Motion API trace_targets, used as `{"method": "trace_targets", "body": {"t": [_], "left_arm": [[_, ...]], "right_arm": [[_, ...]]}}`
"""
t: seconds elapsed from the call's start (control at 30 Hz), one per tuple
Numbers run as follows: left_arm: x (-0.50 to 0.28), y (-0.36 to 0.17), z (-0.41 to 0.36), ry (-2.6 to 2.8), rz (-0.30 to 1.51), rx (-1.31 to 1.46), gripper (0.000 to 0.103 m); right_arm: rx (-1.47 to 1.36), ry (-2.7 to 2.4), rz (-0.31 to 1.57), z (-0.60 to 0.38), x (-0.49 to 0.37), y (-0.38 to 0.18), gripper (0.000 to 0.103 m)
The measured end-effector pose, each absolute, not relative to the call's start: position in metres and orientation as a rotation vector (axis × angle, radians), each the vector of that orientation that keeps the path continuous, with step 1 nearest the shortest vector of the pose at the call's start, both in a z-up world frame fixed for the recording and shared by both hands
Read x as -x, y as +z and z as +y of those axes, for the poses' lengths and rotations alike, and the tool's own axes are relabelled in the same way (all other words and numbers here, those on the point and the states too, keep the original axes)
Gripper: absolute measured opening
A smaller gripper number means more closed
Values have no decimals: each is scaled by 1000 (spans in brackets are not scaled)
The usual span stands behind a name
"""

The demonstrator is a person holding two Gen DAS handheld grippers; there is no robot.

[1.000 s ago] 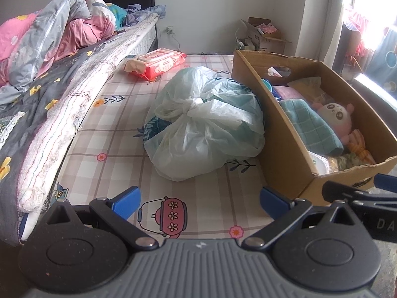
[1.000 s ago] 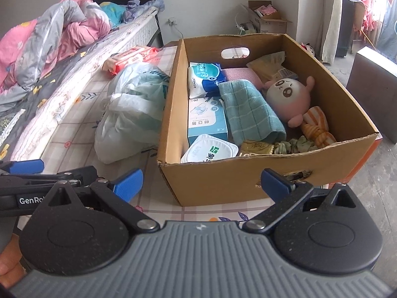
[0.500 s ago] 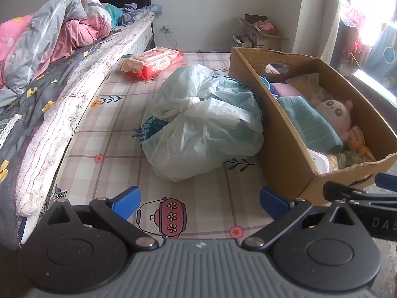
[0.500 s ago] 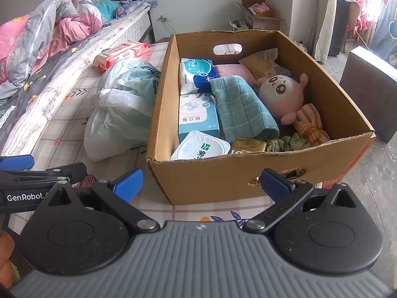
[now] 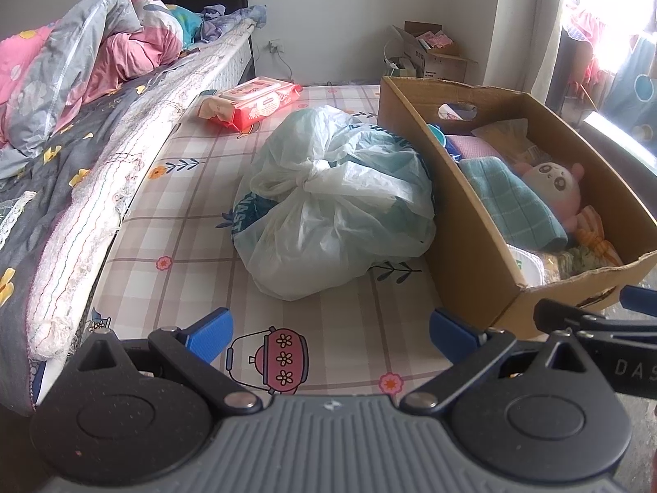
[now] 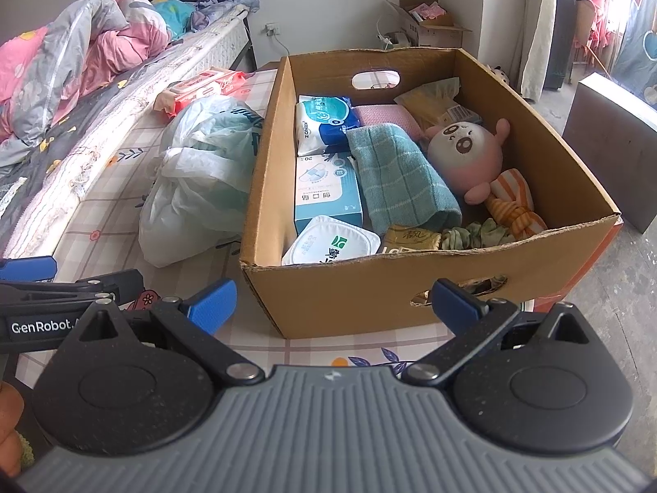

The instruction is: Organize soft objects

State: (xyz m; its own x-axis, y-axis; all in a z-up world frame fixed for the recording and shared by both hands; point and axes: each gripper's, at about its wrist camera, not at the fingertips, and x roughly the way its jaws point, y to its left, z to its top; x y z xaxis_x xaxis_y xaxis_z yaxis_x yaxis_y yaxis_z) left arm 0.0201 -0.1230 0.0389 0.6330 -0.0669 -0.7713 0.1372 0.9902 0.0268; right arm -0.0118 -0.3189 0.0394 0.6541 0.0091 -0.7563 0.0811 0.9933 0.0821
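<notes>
A cardboard box (image 6: 369, 287) (image 5: 468, 246) stands on a checked mat. It holds a teal towel (image 6: 398, 172), a pink plush toy (image 6: 464, 152), tissue packs (image 6: 324, 123), a pink cloth (image 6: 382, 117) and an orange striped toy (image 6: 513, 205). A knotted white plastic bag (image 5: 328, 205) (image 6: 201, 172) lies left of the box. A red wipes pack (image 5: 250, 102) lies behind the bag. My left gripper (image 5: 330, 330) is open and empty, in front of the bag. My right gripper (image 6: 332, 302) is open and empty, in front of the box's near wall.
A bed with a grey cover (image 5: 53, 180) and pink quilt (image 5: 123, 53) runs along the left. A small cardboard box (image 5: 431, 53) stands by the far wall. A dark cabinet (image 6: 612, 139) stands right of the box. A curtain (image 6: 546, 28) hangs at the right.
Both grippers have drawn back a little and shifted slightly; the bag and box look a bit farther. Both jaws stay open and empty. Nothing on the mat moved.
</notes>
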Motion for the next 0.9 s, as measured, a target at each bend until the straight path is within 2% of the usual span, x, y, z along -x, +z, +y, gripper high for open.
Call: {"method": "trace_targets", "body": {"t": [0.9], "left_arm": [[-21,36,-123,-121,886,-90,101]], "right_arm": [[-117,-39,865,-320,11,38,102]]}}
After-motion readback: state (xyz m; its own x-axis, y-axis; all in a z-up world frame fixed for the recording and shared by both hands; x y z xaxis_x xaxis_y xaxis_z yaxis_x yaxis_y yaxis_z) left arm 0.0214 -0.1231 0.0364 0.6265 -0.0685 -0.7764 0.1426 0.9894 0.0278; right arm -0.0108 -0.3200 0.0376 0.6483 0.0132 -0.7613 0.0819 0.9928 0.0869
